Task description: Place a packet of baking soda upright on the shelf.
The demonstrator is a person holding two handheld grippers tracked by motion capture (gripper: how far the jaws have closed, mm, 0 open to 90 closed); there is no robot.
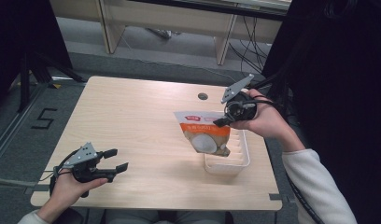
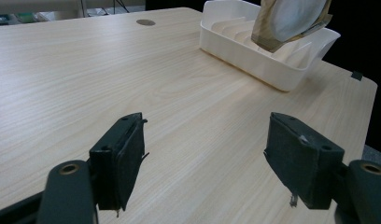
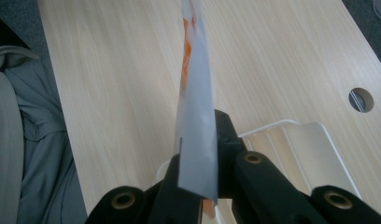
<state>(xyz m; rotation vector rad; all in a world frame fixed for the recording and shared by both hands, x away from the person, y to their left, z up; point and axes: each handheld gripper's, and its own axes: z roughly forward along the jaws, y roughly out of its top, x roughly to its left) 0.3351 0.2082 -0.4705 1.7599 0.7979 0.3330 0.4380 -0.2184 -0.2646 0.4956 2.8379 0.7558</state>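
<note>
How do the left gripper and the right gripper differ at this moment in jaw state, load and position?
The left gripper has its jaws wide apart with nothing between them; the right gripper is clamped on the top edge of a food pouch. The left sits low near the front of the table; the right is raised, hanging the pouch over the white tray. Both are black, hand-held, each with a grey plate on top.

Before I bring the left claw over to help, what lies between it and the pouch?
Only bare tabletop, seen in the left gripper view and the high view. The left claw is open; the pouch hangs from the right claw over the white tray.
</note>
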